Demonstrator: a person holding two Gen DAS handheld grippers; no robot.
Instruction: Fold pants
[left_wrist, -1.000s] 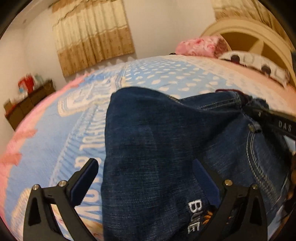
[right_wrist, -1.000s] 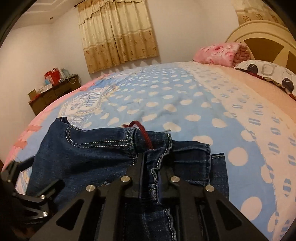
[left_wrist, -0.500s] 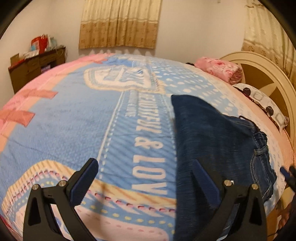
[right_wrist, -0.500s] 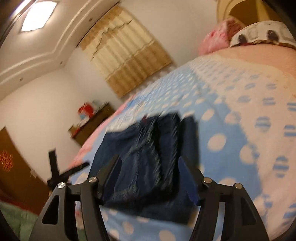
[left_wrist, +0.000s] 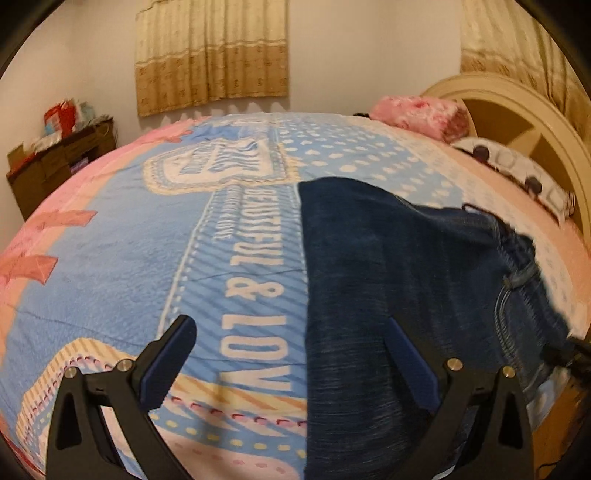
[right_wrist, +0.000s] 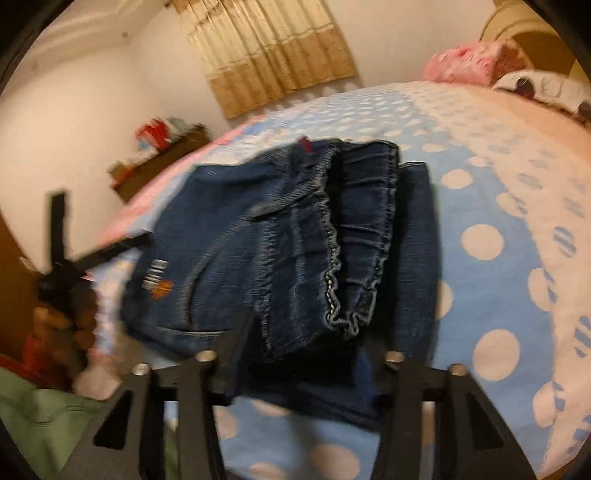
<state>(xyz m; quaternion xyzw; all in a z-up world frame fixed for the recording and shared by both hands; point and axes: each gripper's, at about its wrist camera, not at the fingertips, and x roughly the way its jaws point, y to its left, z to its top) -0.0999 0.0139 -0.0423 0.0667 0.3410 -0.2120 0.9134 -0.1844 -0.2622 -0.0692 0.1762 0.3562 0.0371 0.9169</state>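
Dark blue jeans (left_wrist: 406, 280) lie folded on the bed, waistband and a red drawstring towards the pillows. My left gripper (left_wrist: 291, 358) hovers open and empty over their left edge; its right finger (left_wrist: 410, 365) is above the denim and its left finger above the blanket. In the right wrist view the folded jeans (right_wrist: 295, 251) fill the middle. My right gripper (right_wrist: 314, 350) hangs over their near end. Its jaws are closing with a wide gap; denim lies below and between them, and I see no pad pressing on it. The left gripper (right_wrist: 62, 258) shows at the left, with a hand below it.
A blue, pink and white printed blanket (left_wrist: 147, 258) covers the bed. A pink pillow (left_wrist: 417, 114) and a patterned pillow (left_wrist: 517, 173) lie by the cream headboard (left_wrist: 517, 122). A dark cabinet (left_wrist: 55, 158) stands by the far wall. Green cloth (right_wrist: 44, 417) lies off the bed.
My right gripper let go of the waistband, opened and drew back, then narrowed a little. My left gripper slid left off the jeans, which now lie flat.
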